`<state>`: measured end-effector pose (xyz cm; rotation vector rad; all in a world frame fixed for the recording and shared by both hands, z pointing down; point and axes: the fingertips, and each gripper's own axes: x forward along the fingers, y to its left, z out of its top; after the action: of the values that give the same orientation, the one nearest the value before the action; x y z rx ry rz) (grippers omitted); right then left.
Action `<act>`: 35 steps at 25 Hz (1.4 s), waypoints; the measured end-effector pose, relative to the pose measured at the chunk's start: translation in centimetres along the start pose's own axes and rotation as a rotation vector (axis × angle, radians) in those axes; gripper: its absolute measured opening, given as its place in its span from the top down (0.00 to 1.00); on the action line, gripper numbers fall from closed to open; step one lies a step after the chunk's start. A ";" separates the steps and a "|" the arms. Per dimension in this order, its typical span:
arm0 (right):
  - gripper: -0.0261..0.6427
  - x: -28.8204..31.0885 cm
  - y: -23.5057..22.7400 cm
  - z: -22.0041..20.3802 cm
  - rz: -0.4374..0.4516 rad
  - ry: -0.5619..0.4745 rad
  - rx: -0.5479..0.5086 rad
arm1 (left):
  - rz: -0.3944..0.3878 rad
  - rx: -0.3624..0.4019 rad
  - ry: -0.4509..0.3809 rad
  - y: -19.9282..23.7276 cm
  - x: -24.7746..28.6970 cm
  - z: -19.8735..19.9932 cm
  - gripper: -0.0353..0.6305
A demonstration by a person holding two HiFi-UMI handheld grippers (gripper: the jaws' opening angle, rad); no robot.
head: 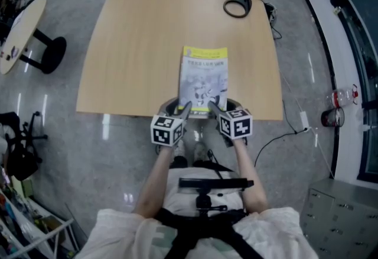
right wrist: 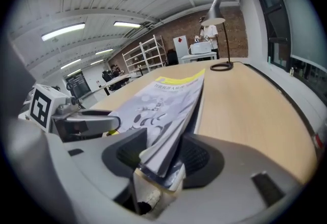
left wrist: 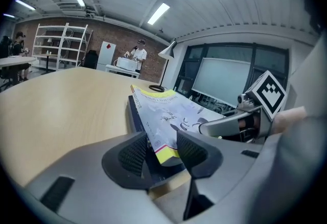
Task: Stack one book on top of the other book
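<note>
A grey-and-white book with a yellow band lies on a dark book at the near edge of the wooden table. My left gripper stands at the stack's near left corner and my right gripper at its near right corner. In the left gripper view the yellow-edged corner sits between the jaws of the left gripper with a slight gap at the pads. In the right gripper view the books' corner lies loosely between the open jaws of the right gripper.
A black desk lamp stands at the table's far right corner. A round side table and a chair stand at the left, a bottle lies on the floor at the right. People stand by shelves far behind the table.
</note>
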<state>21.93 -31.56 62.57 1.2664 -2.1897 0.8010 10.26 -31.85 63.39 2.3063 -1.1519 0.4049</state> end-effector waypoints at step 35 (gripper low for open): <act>0.96 -8.9 2.0 13.1 0.104 -0.490 0.109 | 0.105 0.281 -0.592 -2.2 -6.8 17.3 0.94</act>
<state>22.72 -34.50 46.96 1.5425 -2.6436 0.7126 8.49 -36.31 45.30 2.7152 -1.5783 -0.1068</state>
